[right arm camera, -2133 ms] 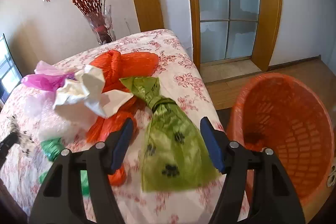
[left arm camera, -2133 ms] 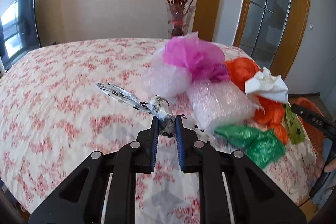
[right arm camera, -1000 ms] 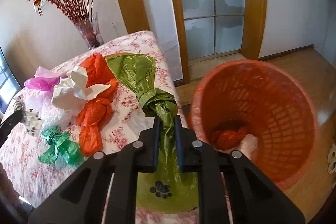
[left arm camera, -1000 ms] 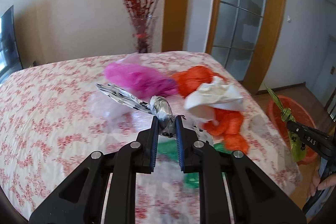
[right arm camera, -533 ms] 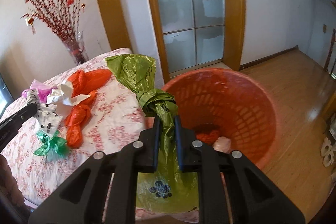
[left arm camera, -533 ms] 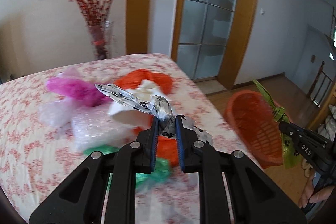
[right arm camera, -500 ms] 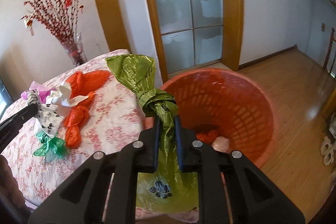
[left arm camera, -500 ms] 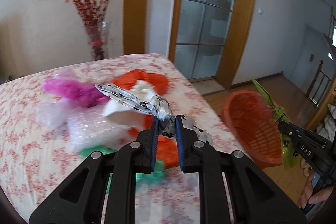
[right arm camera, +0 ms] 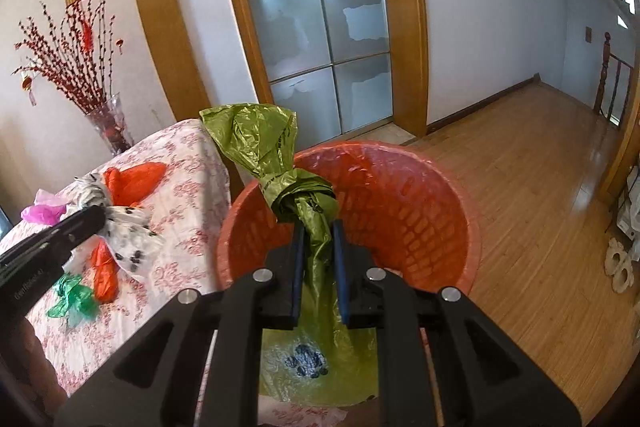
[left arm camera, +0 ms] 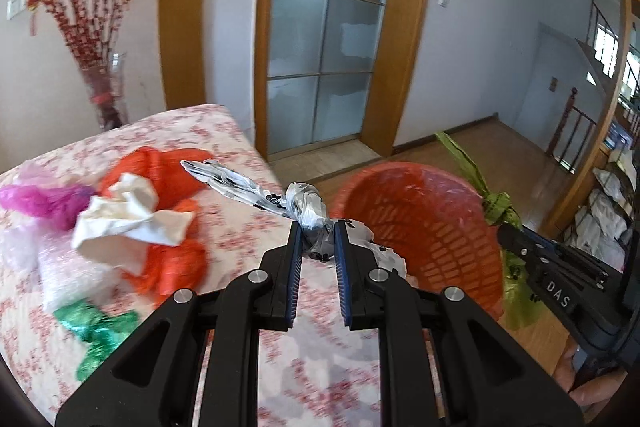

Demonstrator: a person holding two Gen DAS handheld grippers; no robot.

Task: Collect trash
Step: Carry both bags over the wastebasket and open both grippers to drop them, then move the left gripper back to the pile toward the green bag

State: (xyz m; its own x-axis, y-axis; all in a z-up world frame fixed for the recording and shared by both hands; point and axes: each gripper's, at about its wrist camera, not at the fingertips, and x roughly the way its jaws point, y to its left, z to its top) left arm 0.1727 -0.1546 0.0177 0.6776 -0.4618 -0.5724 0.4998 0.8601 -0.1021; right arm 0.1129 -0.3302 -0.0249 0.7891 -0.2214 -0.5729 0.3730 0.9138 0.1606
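Observation:
My left gripper (left arm camera: 316,241) is shut on a knotted grey-and-white spotted plastic bag (left arm camera: 306,205) and holds it in the air over the table's right edge, just left of the orange basket (left arm camera: 424,223). My right gripper (right arm camera: 316,241) is shut on a knotted olive-green bag with paw prints (right arm camera: 280,167) and holds it above the near rim of the orange basket (right arm camera: 400,195). The green bag also shows in the left wrist view (left arm camera: 496,203). The spotted bag also shows in the right wrist view (right arm camera: 120,223).
On the flowered tablecloth (left arm camera: 248,227) lie orange bags (left arm camera: 176,267), crumpled white paper (left arm camera: 128,219), a pink bag (left arm camera: 36,199), bubble wrap (left arm camera: 60,275) and a green bag (left arm camera: 100,327). A vase of red branches (left arm camera: 104,99) stands behind. The basket sits on the wooden floor (right arm camera: 540,227).
Both grippers have swung right from the table toward the basket with their bags. The green bag now hangs over the basket's near rim.

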